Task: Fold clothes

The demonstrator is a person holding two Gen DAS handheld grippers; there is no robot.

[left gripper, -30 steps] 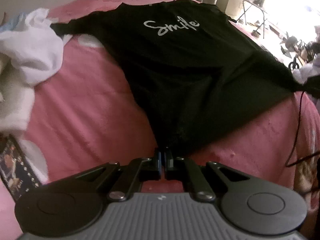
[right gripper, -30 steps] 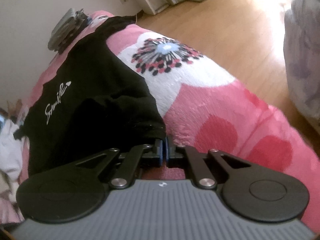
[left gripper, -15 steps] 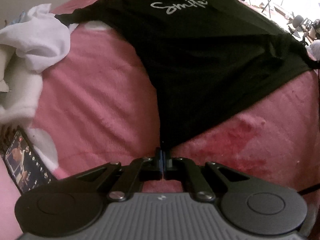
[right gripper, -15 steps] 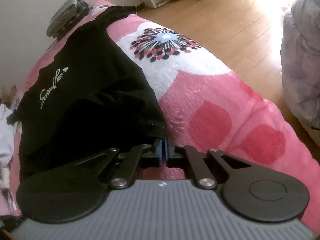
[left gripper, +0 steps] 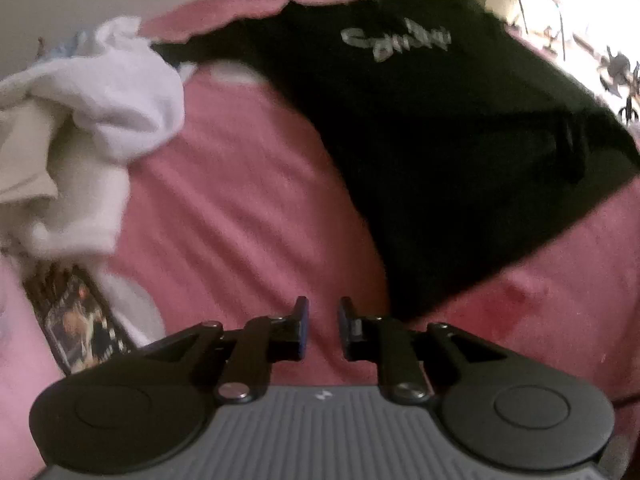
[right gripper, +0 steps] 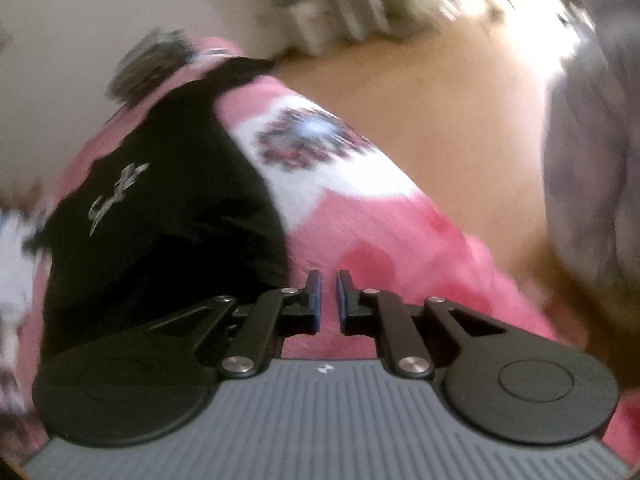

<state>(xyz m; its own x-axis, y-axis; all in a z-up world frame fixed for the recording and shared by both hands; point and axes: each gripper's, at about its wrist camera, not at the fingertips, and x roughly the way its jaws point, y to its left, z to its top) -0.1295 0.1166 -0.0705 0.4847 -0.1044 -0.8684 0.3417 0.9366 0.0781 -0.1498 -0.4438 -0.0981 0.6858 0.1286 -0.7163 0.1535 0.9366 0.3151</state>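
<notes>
A black T-shirt point(left gripper: 432, 128) with pale script lettering lies spread on a pink blanket point(left gripper: 240, 216), print side up. Its near hem corner ends just right of my left gripper point(left gripper: 323, 322), whose jaws are opening with only blanket between them. In the right wrist view the same black T-shirt point(right gripper: 160, 216) lies to the left. My right gripper point(right gripper: 329, 294) sits just past its other hem corner, jaws opening a narrow gap, nothing between them. Both views are blurred.
A heap of white clothes point(left gripper: 88, 120) lies at the left, with a printed booklet point(left gripper: 76, 320) below it. The pink blanket point(right gripper: 384, 232) carries a white flower pattern. To the right are the wooden floor point(right gripper: 440, 112) and a grey cloth-covered mass point(right gripper: 592, 140).
Both grippers were shut on the shirt's hem corners and have let go; their jaws now stand apart. The left drew back left of its corner, the right lifted away.
</notes>
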